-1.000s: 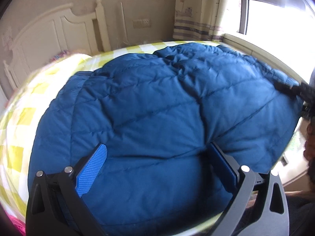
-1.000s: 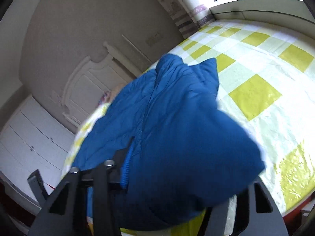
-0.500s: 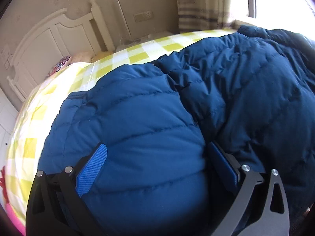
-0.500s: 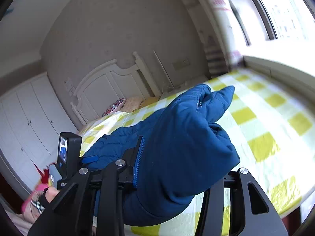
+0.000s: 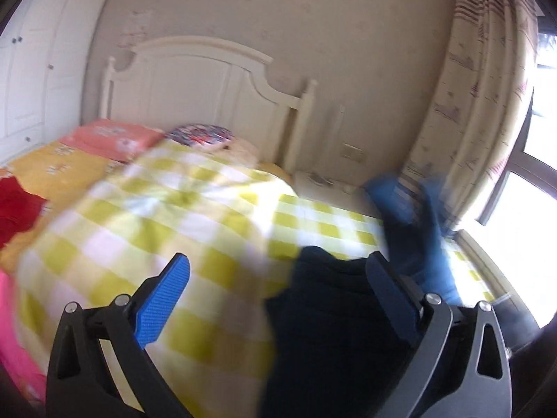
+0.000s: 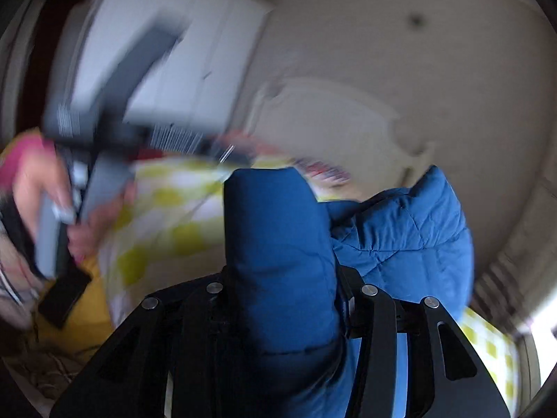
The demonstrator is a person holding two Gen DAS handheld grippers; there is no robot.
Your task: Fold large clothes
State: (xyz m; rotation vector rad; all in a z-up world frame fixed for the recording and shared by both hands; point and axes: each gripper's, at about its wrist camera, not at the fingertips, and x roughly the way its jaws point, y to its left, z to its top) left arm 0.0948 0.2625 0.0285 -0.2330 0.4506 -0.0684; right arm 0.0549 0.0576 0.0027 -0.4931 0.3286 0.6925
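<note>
Room: we see a bedroom with a beige wall, one white headboard (image 5: 195, 80), one white wardrobe (image 5: 31, 69) at the left and one patterned curtain (image 5: 484, 80) beside a bright window.
Bed surface: we count one yellow-and-white checked blanket (image 5: 181, 230) over the bed, with one orange sheet (image 5: 52, 170) showing at its left edge.
Pillows: we count two near the headboard, one pink pillow (image 5: 111, 137) and one patterned pillow (image 5: 200, 136).
Other cloth: one red garment (image 5: 15, 209) lies at the far left edge of the bed.
Jacket count: we see one blue padded jacket (image 6: 400, 230); both views are blurred.
Jacket place: it is lifted off the blanket; in the left wrist view a dark fold fills the lower right and a lighter part rises before the curtain.
Jacket axis: in the right wrist view a thick fold stands roughly upright out of the jaws, and the quilted body spreads to the right; we cannot tell its overall long axis.
Left gripper (image 5: 278, 278): jaws stand wide; the dark fold lies against the right finger, the left blue pad (image 5: 163, 301) is bare; we cannot tell whether it grips.
Right gripper (image 6: 282, 278): jaws narrow, clamped on the upright fold.
Hand (image 6: 45, 195): in the right wrist view a person's hand wraps the left gripper's handle, blurred.
</note>
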